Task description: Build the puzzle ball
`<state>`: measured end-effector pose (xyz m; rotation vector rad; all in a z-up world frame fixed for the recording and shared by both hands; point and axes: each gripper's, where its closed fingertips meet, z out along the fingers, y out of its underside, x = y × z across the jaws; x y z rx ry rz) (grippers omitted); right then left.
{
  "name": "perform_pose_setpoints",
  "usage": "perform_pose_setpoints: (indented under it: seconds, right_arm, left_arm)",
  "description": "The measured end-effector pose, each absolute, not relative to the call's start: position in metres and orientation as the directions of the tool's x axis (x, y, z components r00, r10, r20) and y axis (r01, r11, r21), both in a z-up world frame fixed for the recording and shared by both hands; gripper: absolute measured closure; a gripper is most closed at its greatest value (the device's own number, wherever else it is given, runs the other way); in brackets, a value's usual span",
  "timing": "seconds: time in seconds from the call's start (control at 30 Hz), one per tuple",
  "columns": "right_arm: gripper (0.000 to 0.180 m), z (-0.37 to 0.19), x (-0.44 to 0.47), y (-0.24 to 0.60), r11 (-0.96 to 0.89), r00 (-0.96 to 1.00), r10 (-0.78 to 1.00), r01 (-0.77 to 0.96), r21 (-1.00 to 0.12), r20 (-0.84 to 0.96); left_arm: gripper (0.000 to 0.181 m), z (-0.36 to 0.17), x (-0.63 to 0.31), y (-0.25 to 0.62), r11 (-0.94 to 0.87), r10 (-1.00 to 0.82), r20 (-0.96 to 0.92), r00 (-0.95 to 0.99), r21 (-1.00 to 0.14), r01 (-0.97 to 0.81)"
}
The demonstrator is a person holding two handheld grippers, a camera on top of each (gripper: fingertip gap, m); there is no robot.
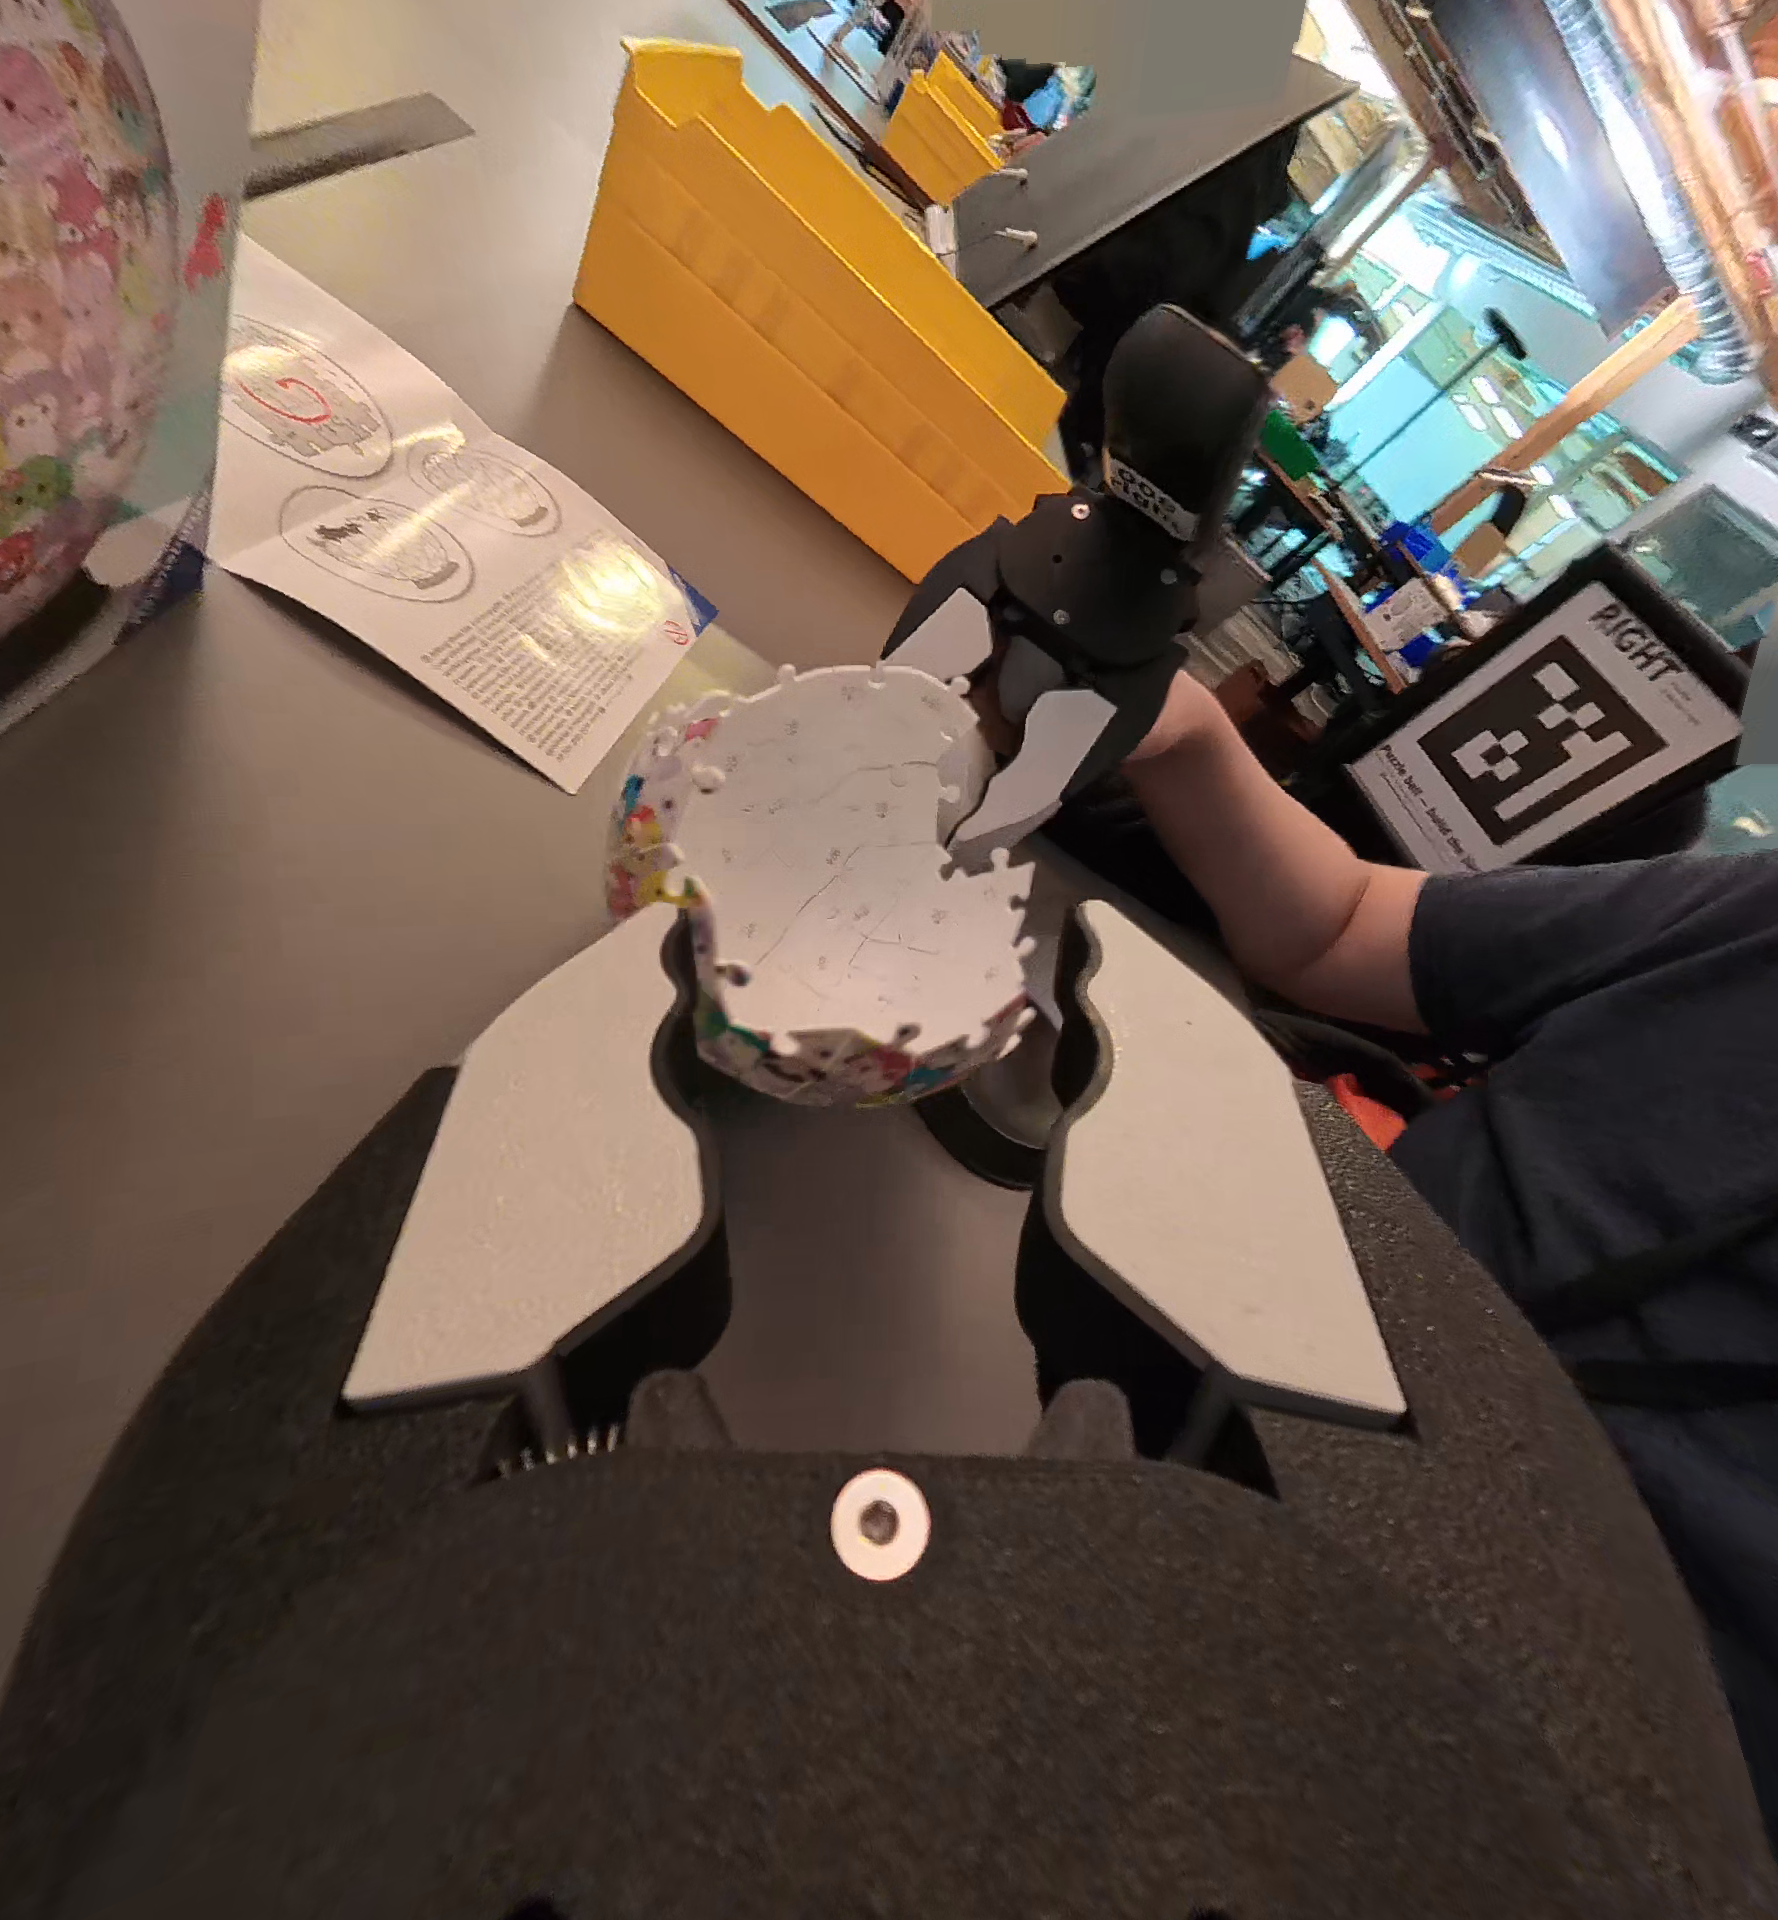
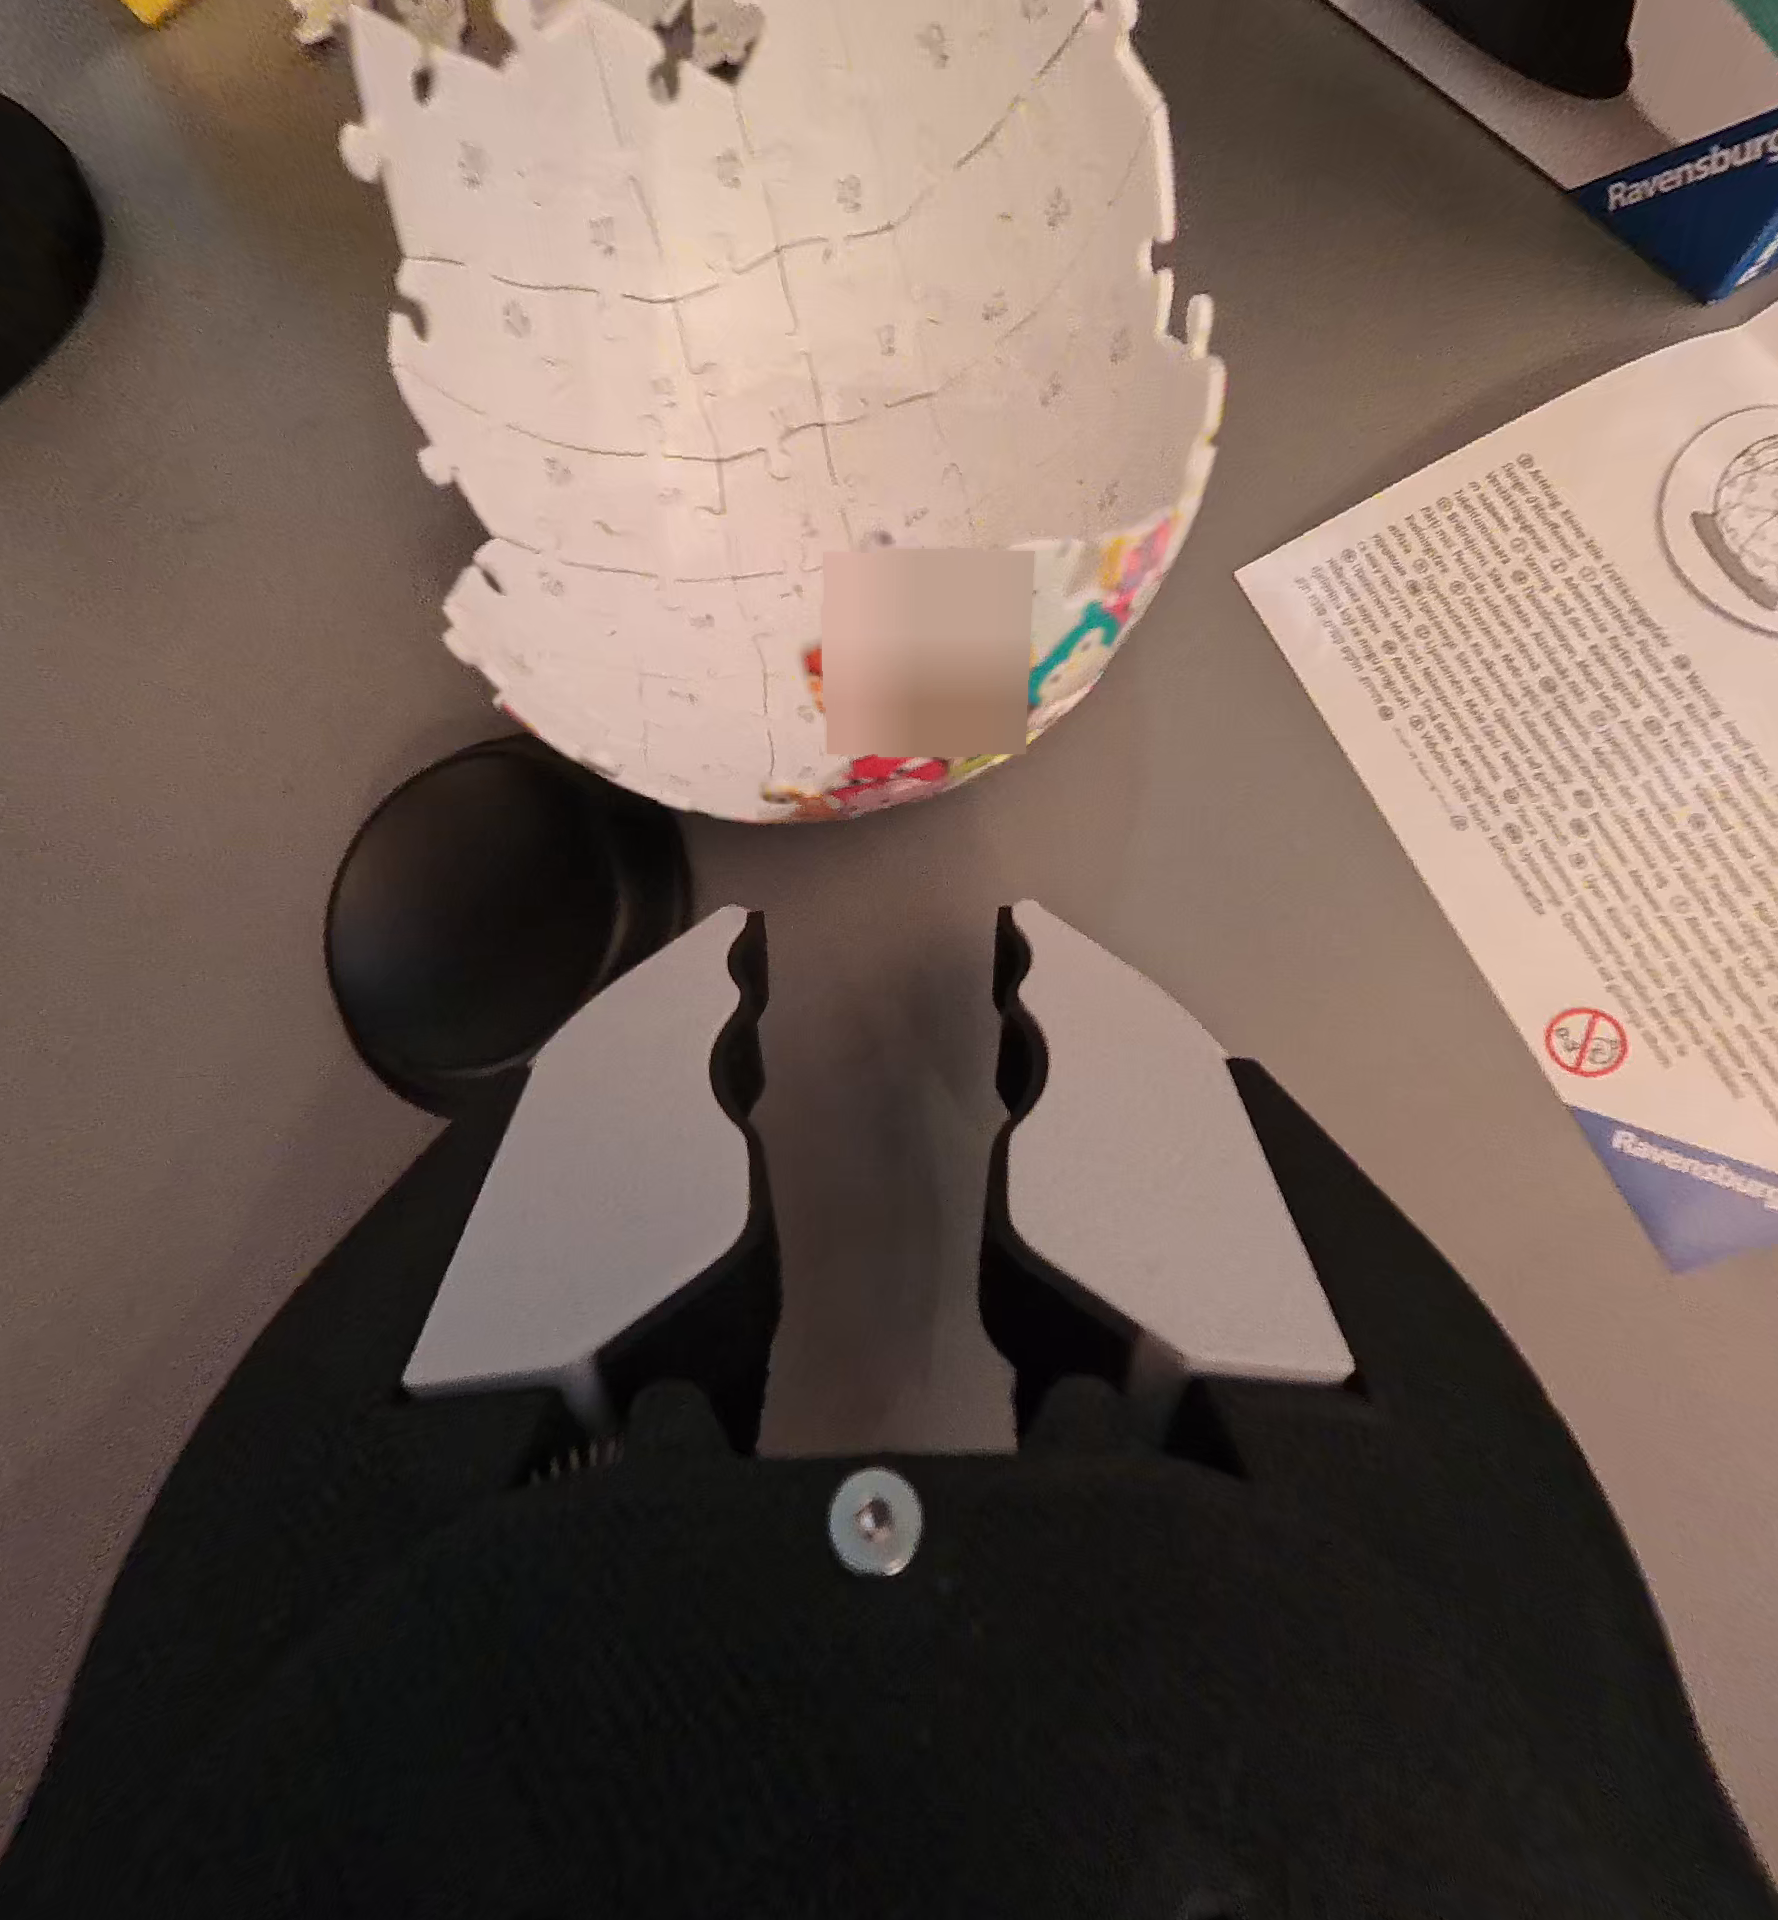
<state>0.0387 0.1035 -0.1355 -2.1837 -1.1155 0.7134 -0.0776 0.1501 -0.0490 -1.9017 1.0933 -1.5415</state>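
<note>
Black and bulky, the left gripper [image 1: 869, 956] fills the bottom of its own view, its grey fingers [image 1: 552, 1164] spread to either side of the half-built puzzle ball [image 1: 833, 883], whose lower edge sits between the tips; whether they press on it cannot be told. That puzzle ball is an open shell, white inside and printed with colourful cartoon figures outside, standing on the grey table [image 1: 241, 883] with its jagged rim facing up. From the far side the right gripper [image 1: 952, 727] comes in with its fingers apart, one tip at the shell's rim; in its own view the right gripper [image 2: 880, 914] holds nothing, and the shell [image 2: 760, 364] lies just ahead. A yellow bin [image 1: 812, 343] stands farther back. An unfolded instruction sheet [image 1: 428, 520] lies flat beside the ball. A black round stand [image 2: 480, 914] rests just beside the shell's base.
</note>
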Motion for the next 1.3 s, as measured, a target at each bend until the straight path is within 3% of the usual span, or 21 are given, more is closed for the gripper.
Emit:
perform_pose_setpoints:
  seconds: [0.13, 0.37, 0.57, 0.77, 0.97, 1.3]
  right_arm:
    - [0.136, -0.14, 0.035, 0.107, -0.405, 0.464, 0.877, 0.579, -0.708, -0.121]
    - [0.126, -0.135, 0.022, 0.118, -0.31, 0.426, 0.904, 0.575, -0.757, -0.046]
    - [0.124, -0.139, 0.009, 0.122, -0.228, 0.342, 0.94, 0.585, -0.778, -0.018]
    - [0.123, -0.141, 0.001, 0.126, -0.154, 0.275, 0.961, 0.606, -0.78, 0.024]
    - [0.122, -0.146, -0.003, 0.126, -0.132, 0.235, 0.972, 0.618, -0.775, 0.022]
    - [0.122, -0.145, -0.008, 0.126, -0.128, 0.199, 0.98, 0.601, -0.789, -0.007]
  left_arm:
    - [0.103, -0.057, -0.084, 0.165, -0.539, -0.841, 0.524, 0.133, -0.79, -0.291]
    - [0.101, -0.06, -0.075, 0.169, -0.608, -0.78, 0.624, 0.049, -0.737, -0.295]
    - [0.1, -0.062, -0.084, 0.14, -0.558, -0.802, 0.597, -0.012, -0.756, -0.341]
    - [0.091, -0.095, -0.116, 0.126, -0.298, -0.936, 0.352, -0.005, -0.801, -0.52]
    - [0.089, -0.121, -0.111, 0.126, -0.122, -0.992, 0.122, 0.044, -0.763, -0.635]
    - [0.101, -0.124, -0.092, 0.119, -0.052, -0.997, 0.071, -0.008, -0.791, -0.609]
